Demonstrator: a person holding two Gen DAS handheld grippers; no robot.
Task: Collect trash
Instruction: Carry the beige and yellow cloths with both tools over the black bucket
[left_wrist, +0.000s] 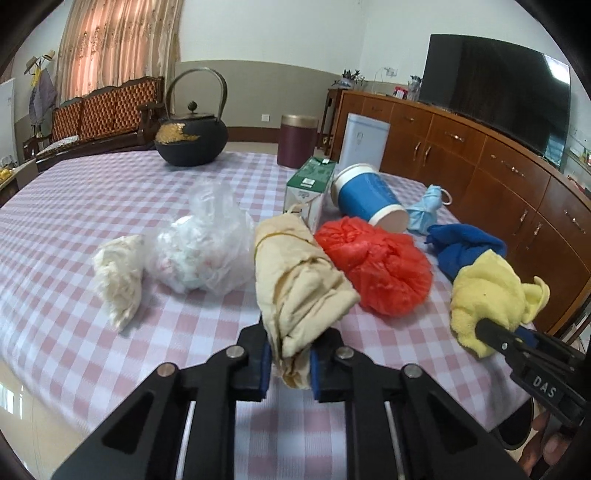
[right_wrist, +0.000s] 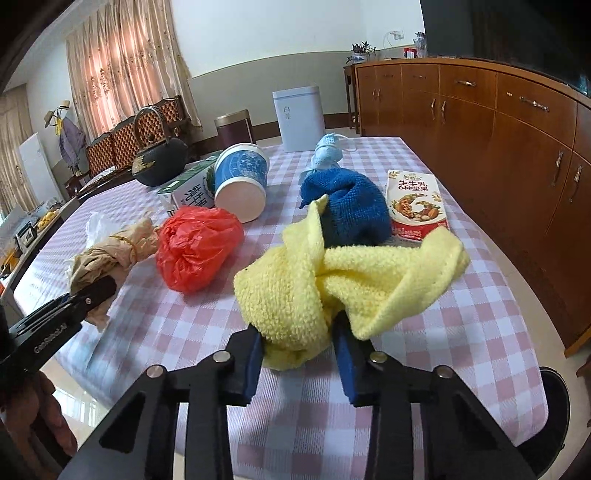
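Tongs both clamped: left gripper (left_wrist: 290, 363) pinches the beige cloth bundle (left_wrist: 299, 284), right gripper (right_wrist: 297, 356) squeezes the yellow towel (right_wrist: 295, 295) on the checked tablecloth (left_wrist: 110, 192)

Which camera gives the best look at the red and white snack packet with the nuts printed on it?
The right wrist view: the flat red and white snack packet lies face up beside the blue knitted cloth, label readable. The left wrist view shows none of it.
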